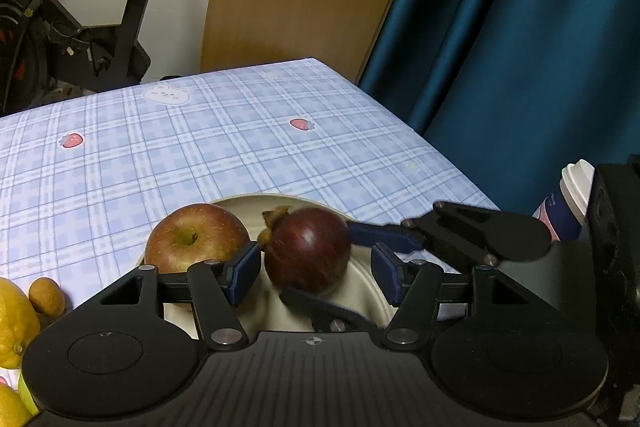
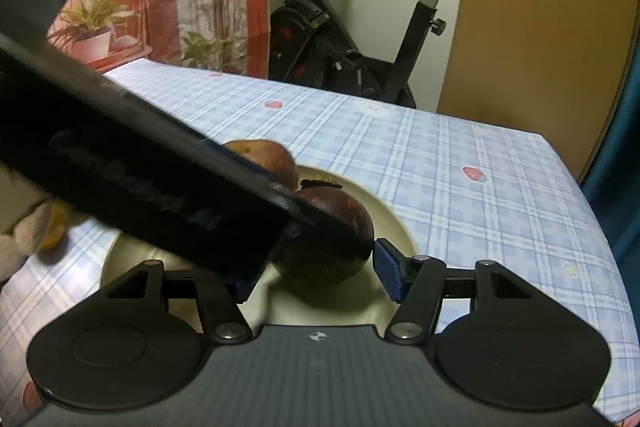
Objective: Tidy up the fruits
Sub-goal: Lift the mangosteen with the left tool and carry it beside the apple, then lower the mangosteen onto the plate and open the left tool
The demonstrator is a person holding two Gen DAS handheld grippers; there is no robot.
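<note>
Right gripper [image 2: 316, 273] jaws pinch mangosteen [image 2: 326, 239] over plate [image 2: 394, 227]; left gripper [image 1: 316, 269] jaws spread. Lower fully, then release.

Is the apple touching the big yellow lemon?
Apart. The left wrist view shows tablecloth and a small brown fruit between the apple and the lemon.

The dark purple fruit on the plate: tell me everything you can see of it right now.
The dark purple fruit is round, with glossy maroon skin and a dried brown calyx turned up and left; it looks like a mangosteen. It sits on the beige plate, right of the apple, not clearly touching it. The right gripper brackets it, one pad against its side. The left gripper also has it between its fingers, with a gap at one pad.
</note>
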